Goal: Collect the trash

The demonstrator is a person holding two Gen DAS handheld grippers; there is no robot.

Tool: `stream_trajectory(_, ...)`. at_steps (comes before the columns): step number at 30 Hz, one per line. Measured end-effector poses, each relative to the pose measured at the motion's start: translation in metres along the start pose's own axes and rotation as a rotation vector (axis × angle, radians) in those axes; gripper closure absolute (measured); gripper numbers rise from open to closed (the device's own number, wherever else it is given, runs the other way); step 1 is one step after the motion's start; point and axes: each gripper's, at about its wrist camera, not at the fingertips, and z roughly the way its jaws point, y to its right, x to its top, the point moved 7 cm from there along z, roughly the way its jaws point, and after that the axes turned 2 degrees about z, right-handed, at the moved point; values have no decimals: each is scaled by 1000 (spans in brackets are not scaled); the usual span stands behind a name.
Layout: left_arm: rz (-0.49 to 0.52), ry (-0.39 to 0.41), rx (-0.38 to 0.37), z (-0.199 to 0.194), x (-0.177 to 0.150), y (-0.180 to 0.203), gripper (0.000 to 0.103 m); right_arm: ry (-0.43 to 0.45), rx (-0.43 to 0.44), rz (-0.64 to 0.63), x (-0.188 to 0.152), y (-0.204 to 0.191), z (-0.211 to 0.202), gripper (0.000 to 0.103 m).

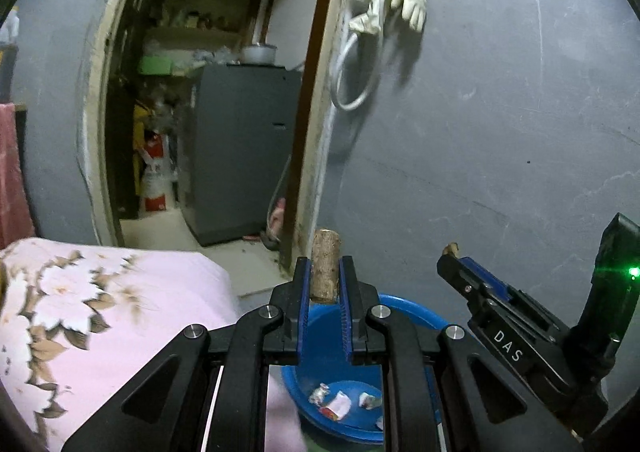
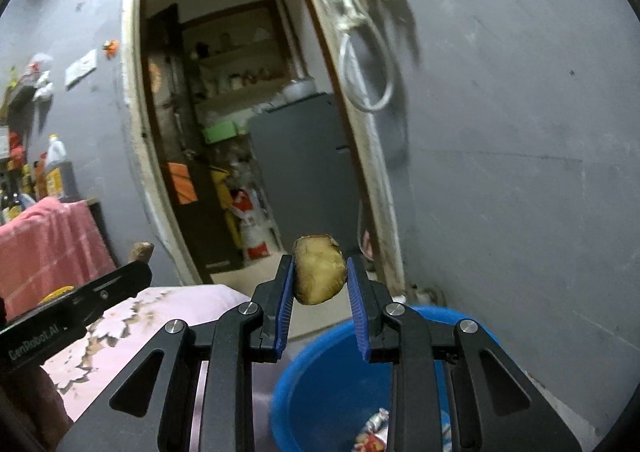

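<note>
My left gripper (image 1: pixel 325 272) is shut on a brown cork-like cylinder (image 1: pixel 325 266), held upright above a blue basin (image 1: pixel 404 306). The basin holds several crumpled wrappers (image 1: pixel 340 404). My right gripper (image 2: pixel 320 276) holds a yellowish-brown peel-like scrap (image 2: pixel 319 275) between its blue pads, above the same blue basin (image 2: pixel 316 384), where wrappers (image 2: pixel 372 434) lie. The right gripper also shows in the left wrist view (image 1: pixel 454 256), at the right. The left gripper shows at the left of the right wrist view (image 2: pixel 140 256), with the cylinder's tip poking out.
A pink floral cloth (image 1: pixel 100 312) covers a surface left of the basin. A grey wall (image 1: pixel 500 132) with hanging gloves (image 1: pixel 400 0) stands behind. An open doorway (image 1: pixel 208 92) shows a grey fridge (image 1: pixel 244 148). Bottles (image 2: pixel 52 168) and a red towel (image 2: pixel 52 248) are at far left.
</note>
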Motion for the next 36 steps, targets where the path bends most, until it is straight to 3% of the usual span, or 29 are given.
stream_trajectory(9,-26,-136,-43,46,-20,12,92,-109,-71,70,-15,32,15,79)
stream_trajectory(22,-56,-264,-74,77,-51,16,90,-238,-89,135,-31,45,31,77)
stream_trajectory(27,-67,-276,-80,79,-55,11,77,-257,-89,157,-33,46,34,76)
stream_trajectory(36,-76,-261,-35,69,-51,-4,66,-255,-97,158,-32,45,36,72)
